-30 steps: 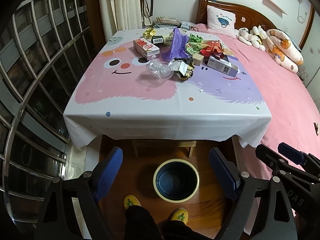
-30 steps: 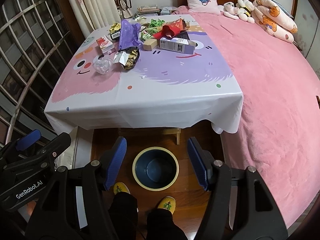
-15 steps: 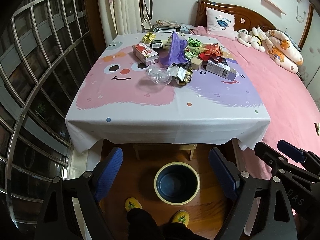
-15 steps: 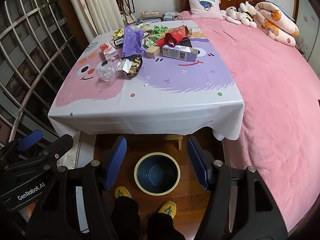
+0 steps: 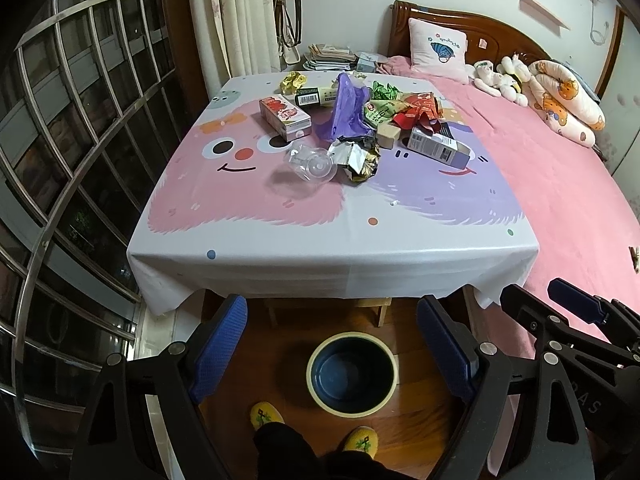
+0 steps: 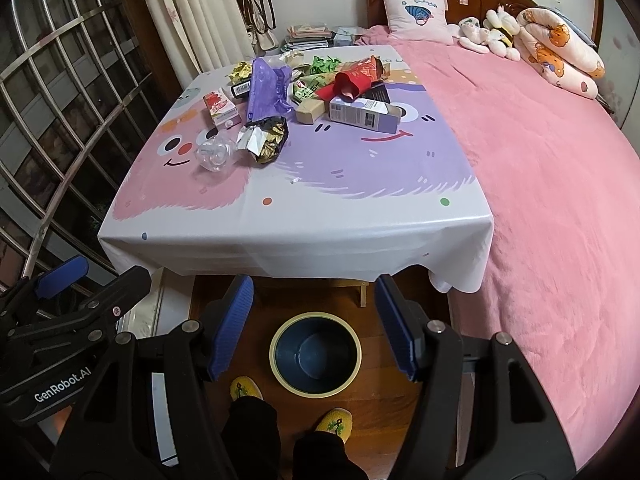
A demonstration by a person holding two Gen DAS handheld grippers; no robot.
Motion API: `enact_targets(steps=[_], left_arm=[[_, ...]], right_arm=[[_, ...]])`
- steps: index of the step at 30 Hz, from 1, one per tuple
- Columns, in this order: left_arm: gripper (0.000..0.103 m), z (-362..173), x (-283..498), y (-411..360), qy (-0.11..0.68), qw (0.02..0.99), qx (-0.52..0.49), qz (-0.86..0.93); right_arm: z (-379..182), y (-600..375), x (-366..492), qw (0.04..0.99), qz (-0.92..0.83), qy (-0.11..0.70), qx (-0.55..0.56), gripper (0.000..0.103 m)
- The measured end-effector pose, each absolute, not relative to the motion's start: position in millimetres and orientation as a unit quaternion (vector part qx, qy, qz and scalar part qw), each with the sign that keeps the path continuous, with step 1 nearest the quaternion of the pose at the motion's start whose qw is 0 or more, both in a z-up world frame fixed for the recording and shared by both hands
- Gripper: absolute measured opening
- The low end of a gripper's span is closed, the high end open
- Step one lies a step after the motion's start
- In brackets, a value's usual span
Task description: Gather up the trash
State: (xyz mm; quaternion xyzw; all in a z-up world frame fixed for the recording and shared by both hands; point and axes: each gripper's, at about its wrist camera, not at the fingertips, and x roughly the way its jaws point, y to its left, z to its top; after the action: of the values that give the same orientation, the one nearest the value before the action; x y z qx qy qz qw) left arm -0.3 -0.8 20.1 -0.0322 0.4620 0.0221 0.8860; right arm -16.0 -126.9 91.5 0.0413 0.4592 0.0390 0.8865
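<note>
Blue-padded grippers (image 5: 332,344) (image 6: 314,326) gape above bin (image 5: 352,376)

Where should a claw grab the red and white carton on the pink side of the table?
Take the red and white carton across its two long side faces near mid-length, coming down from above with the left claw. It lies flat on the tablecloth, apart from the clear plastic cup, with its left side free.
</note>
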Motion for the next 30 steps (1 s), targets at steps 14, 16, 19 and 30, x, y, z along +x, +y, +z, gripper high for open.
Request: enact_targets(steps=[14, 16, 19, 30], left_arm=[[0.088, 27, 16, 0, 0.459, 0.888, -0.027, 0.026], [0.088, 29, 21, 3, 0.457, 0.889, -0.026, 0.025], [0.088, 30, 30, 9, 0.461, 0.887, -0.024, 0.016], [0.088, 24, 124, 65, 0.498, 0.862, -0.091, -0.019]], right_arm=[[92, -130, 2, 0.889, 0.048, 0.453, 0.048, 0.062], [92, -129, 5, 0.888, 0.048, 0.454, 0.05, 0.062], [91, -127, 13, 0.888, 0.046, 0.454, 0.051, 0.062], [87, -116, 79, 0.884, 0.026, 0.464, 0.055, 0.062]])
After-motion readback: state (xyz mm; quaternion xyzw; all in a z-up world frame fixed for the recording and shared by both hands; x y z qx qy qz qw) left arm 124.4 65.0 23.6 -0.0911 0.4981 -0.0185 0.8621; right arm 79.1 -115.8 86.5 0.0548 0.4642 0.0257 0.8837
